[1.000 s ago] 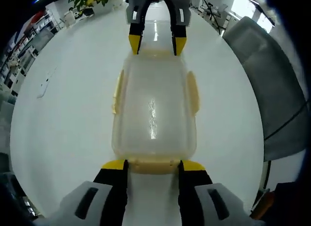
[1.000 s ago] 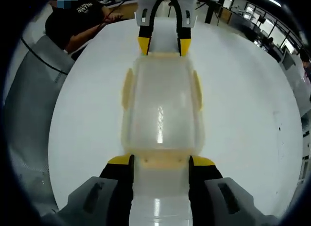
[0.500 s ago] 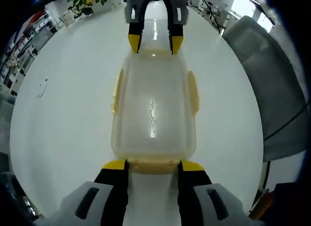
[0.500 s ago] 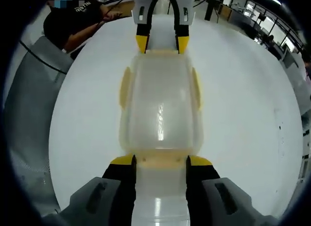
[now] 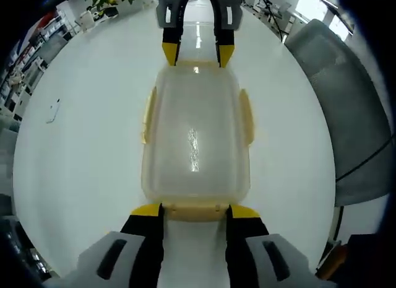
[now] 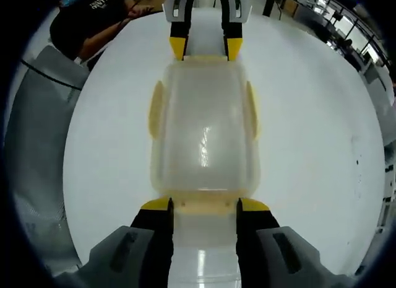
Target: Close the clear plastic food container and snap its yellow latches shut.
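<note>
A clear plastic food container (image 5: 195, 142), lid on, lies on a white bench (image 5: 80, 145). The left hand-held gripper (image 5: 195, 211) and right hand-held gripper (image 6: 203, 205), jaws spread, bracket its end latches. Little has shifted lately; both have only crept closer, with the end latches seemingly still unsnapped.

Food container (image 5: 195, 139): clear, frosted-looking plastic, smooth, glossy glare streak on lid | latches (image 5: 246, 117): pale yellow, smooth plastic | table (image 5: 86, 127): white, glossy, reflecting ceiling light | chair (image 5: 346, 114): grey mesh-like fabric, matt | gripper (image 5: 190, 209) fingertips (image 5: 146, 209): yellow, matt, on black jaws
</note>
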`<state>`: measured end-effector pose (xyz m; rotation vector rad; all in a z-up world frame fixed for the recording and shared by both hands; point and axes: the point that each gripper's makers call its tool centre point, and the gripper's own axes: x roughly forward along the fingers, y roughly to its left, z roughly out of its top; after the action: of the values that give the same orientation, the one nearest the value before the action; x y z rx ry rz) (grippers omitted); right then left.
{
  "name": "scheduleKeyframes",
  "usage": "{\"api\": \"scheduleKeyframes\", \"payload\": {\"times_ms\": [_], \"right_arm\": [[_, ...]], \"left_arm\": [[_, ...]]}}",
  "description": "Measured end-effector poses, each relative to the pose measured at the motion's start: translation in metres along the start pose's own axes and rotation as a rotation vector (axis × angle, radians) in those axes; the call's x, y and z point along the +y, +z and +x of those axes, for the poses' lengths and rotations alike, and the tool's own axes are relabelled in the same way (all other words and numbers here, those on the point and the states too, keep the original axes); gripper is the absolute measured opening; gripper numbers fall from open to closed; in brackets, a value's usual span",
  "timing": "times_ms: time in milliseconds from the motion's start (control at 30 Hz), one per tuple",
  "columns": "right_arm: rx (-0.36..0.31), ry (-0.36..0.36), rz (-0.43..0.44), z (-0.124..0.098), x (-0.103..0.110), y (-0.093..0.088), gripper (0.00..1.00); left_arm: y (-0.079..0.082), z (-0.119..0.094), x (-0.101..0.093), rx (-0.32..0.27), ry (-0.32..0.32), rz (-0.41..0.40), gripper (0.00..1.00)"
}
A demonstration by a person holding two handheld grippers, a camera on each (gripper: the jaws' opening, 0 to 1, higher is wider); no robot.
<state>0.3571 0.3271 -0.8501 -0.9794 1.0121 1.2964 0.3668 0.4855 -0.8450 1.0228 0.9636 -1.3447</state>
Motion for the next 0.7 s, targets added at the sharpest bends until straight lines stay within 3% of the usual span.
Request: {"api": "scheduleKeyframes", "payload": {"times_ms": [333,567,700], "right_arm": [[-0.017,0.001,-0.052,-0.005,0.011,0.003,0.36],[-0.081,-0.021,-0.069,-0.034,0.003,0.015,0.35],[-0.11,-0.046,-0.106,-0.053,0.002,0.022,0.35]], "left_arm": [[-0.001,-0.004,-0.014,0.04,-0.052,-0.019,0.33],[0.008,-0.042,-0.012,0.026,-0.005,-0.041,0.33],[0.012,-0.057,-0.013,0.056,0.026,-0.035,0.33]]}}
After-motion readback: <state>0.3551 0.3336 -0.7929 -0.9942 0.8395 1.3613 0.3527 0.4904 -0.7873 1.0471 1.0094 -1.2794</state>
